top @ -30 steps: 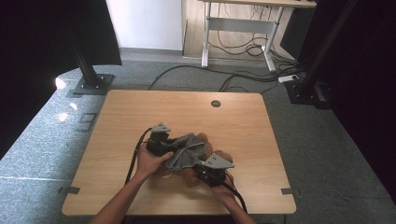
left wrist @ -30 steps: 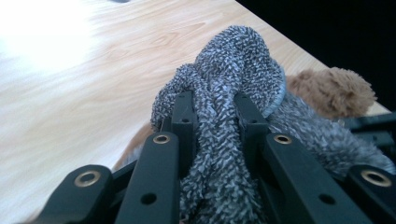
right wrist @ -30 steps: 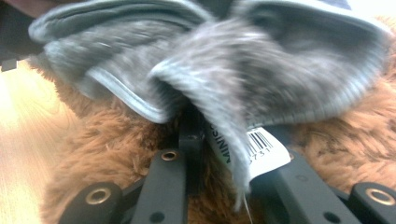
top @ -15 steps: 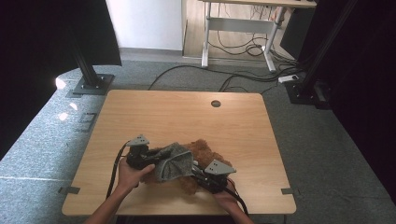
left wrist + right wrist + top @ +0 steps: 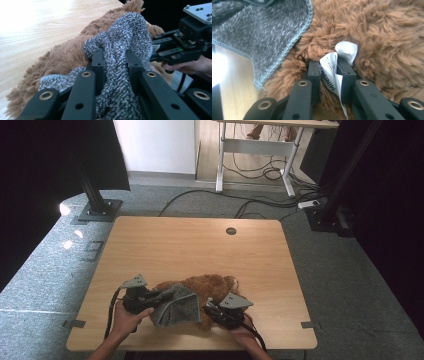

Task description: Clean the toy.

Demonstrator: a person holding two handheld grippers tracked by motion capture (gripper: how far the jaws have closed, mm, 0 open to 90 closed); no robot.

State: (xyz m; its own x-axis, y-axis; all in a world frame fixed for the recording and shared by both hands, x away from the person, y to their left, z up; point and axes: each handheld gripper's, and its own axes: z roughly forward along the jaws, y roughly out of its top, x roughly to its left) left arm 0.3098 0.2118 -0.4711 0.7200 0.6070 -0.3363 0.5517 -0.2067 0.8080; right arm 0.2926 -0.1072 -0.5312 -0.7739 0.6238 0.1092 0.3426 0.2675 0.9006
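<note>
Grip, left: we hold the left gripper (image 5: 161,296) clamped on a bunched fold of the grey cloth (image 5: 120,47).
Grip, right: our right gripper (image 5: 209,309) pinches the white label (image 5: 337,65) of the brown plush toy (image 5: 205,287); fur sits on both sides of the jaws.
Cloth, place: it lies draped over the toy's near left part, by the near edge of the table (image 5: 190,245).
Key relation: the cloth spreads from the left fingers toward the right gripper, and the left hand is the nearer one to it.
Toy, axis: it lies roughly left to right between the two grippers.
Next move, our guess: pull left while the right anchors the toy.
Far side: bare tabletop with a round cable hole (image 5: 231,231).
</note>
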